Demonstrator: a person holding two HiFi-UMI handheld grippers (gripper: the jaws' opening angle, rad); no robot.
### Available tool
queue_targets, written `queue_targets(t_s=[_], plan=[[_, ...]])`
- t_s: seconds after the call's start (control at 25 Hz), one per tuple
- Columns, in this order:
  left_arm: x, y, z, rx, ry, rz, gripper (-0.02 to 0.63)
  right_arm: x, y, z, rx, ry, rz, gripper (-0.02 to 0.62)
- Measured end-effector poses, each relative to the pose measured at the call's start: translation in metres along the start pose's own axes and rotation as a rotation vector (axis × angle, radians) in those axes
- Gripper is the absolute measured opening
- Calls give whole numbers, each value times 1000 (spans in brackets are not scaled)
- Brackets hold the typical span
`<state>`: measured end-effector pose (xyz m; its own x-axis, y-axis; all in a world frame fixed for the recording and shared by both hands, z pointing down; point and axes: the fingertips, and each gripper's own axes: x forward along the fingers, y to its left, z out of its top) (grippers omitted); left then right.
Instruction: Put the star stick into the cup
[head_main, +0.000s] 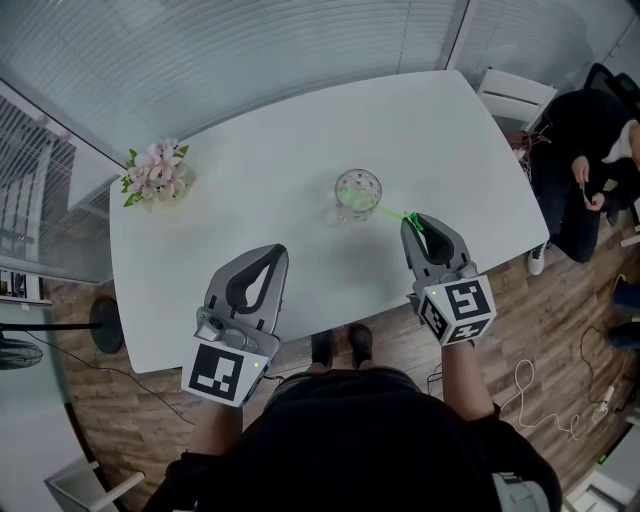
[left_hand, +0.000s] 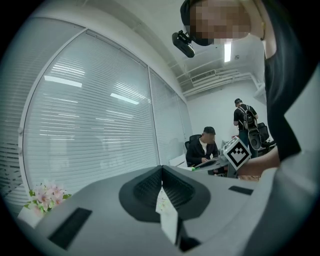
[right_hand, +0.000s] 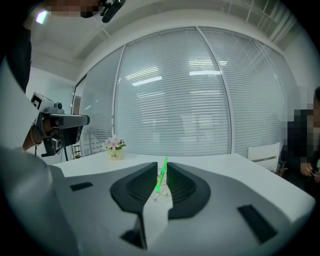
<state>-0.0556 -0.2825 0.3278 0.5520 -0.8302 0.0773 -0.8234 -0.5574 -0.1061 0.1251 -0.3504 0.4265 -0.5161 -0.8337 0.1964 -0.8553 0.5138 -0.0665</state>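
A clear glass cup (head_main: 358, 192) stands near the middle of the white table (head_main: 250, 150). The green star stick (head_main: 392, 213) has one end inside the cup and slants out over the rim toward my right gripper (head_main: 417, 222). In the right gripper view the stick (right_hand: 161, 176) stands in the gap between the jaws of the right gripper (right_hand: 162, 166). The jaws are a little apart and the pads do not press on it. My left gripper (head_main: 276, 250) hovers over the table's near left, apart from the cup. Its tips meet, with nothing between them, in the left gripper view (left_hand: 162, 168).
A small pot of pink flowers (head_main: 155, 172) sits at the table's far left corner. A white chair (head_main: 515, 95) and a seated person in black (head_main: 590, 150) are beyond the right end. Glass walls with blinds run behind the table. Cables lie on the wooden floor.
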Motion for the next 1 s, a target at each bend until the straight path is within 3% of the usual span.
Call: queue_targets(t_s=[0.12,1.0], plan=[[-1,0,2,3,-1,-2,14,0,1,3,24,-12,12,97],[3,-1,15,7,-59,-35,14,-15,0,19,-20,-34,-13,127]])
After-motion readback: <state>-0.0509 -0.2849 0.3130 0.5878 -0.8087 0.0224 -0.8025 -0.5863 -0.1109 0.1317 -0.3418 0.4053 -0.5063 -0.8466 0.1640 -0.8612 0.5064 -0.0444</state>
